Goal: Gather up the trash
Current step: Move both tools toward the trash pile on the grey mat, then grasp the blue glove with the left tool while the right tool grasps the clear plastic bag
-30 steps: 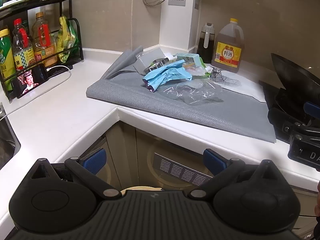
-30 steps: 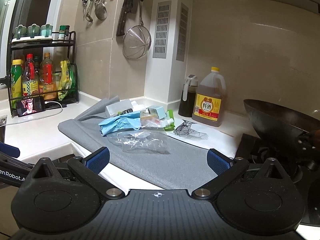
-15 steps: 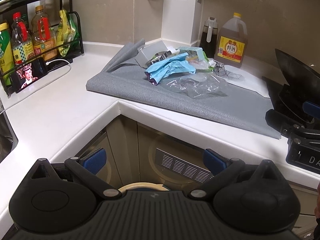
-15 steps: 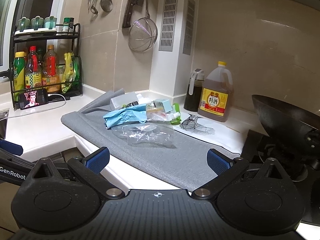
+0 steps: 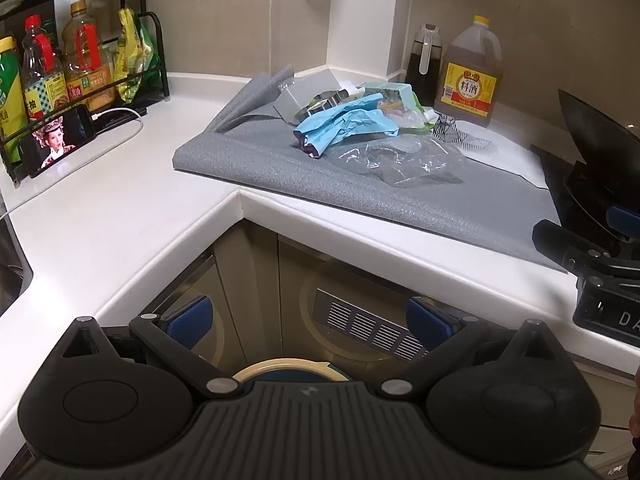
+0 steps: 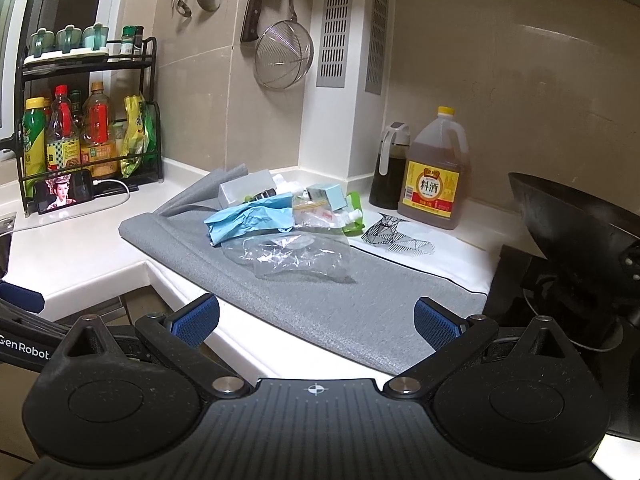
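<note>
A heap of trash lies on a grey mat (image 5: 400, 196) (image 6: 360, 304) on the white counter: a crumpled blue wrapper (image 5: 344, 124) (image 6: 252, 220), a clear plastic bag (image 5: 404, 160) (image 6: 292, 256), a small teal carton (image 6: 330, 196) and a grey box (image 5: 308, 94). My left gripper (image 5: 308, 320) is open and empty, held off the counter's inner corner above a bin rim (image 5: 288, 366). My right gripper (image 6: 316, 320) is open and empty, over the mat's front edge, short of the plastic bag.
A large cooking-wine jug (image 6: 434, 172) and a dark dispenser bottle (image 6: 390, 168) stand at the back. A black wok (image 6: 568, 216) sits on the stove at right. A bottle rack (image 6: 84, 128) and a phone (image 6: 64, 194) with its cable are at left.
Both grippers have risen and pulled slightly back, so the trash heap sits lower and a bit farther in both views. Both stay open; nothing on the counter has moved.
</note>
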